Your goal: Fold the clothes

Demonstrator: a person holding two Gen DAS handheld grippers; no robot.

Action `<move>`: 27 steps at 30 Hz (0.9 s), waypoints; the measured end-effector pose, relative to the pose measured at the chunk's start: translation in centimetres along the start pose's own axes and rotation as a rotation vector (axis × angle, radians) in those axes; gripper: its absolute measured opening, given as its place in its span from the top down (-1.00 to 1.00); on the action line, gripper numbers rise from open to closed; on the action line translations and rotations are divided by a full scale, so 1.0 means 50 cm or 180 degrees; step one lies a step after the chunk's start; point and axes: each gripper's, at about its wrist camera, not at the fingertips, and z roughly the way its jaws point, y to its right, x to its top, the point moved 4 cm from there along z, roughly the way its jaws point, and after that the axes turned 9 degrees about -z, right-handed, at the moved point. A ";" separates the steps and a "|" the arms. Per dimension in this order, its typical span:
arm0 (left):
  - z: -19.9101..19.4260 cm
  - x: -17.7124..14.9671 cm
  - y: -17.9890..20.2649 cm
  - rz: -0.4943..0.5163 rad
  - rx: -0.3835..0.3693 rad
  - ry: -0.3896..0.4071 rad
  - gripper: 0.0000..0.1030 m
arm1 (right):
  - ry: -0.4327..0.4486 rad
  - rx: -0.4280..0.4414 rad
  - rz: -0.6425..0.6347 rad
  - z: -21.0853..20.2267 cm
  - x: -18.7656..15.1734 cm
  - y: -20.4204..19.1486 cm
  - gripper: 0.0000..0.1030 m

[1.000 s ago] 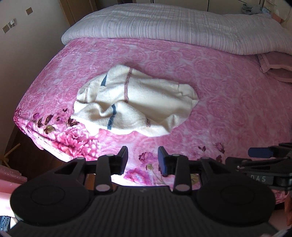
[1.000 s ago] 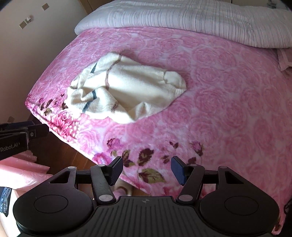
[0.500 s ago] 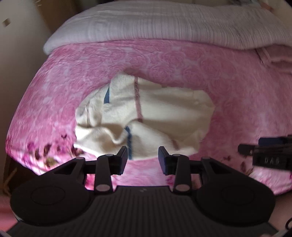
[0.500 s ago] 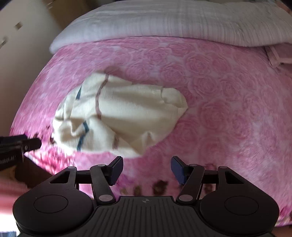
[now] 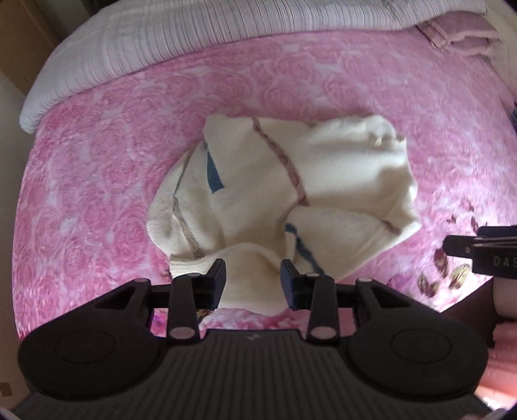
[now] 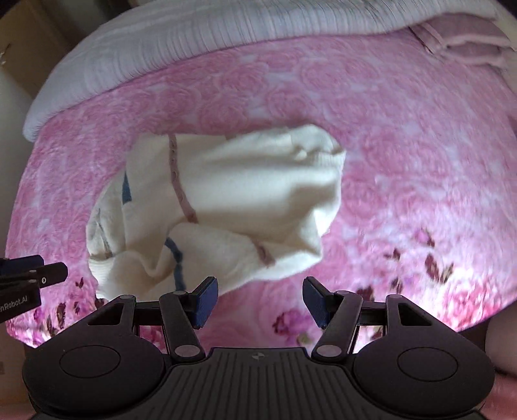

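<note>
Pink bedspread (image 5: 97,181), white quilt (image 5: 226,29)

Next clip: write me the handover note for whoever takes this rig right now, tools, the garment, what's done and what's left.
Left tool: open, nothing gripped, poised over the near edge of the cream garment.
Right tool: open, empty, over the pink bedspread just off the garment's near right corner.
Garment: crumpled in a heap mid-bed, striped trim showing.
Done: no fold yet.
Left: grasp an edge, spread it flat, then fold.
</note>
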 end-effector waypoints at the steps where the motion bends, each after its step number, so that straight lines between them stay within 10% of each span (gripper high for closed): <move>1: 0.010 0.000 -0.005 0.0019 -0.0024 -0.0031 0.37 | -0.0017 -0.0030 0.0029 0.004 -0.004 -0.004 -0.20; 27: 0.127 0.010 -0.014 0.0285 -0.0006 -0.0327 0.31 | -0.0273 0.0001 0.0354 0.121 -0.019 -0.016 -0.20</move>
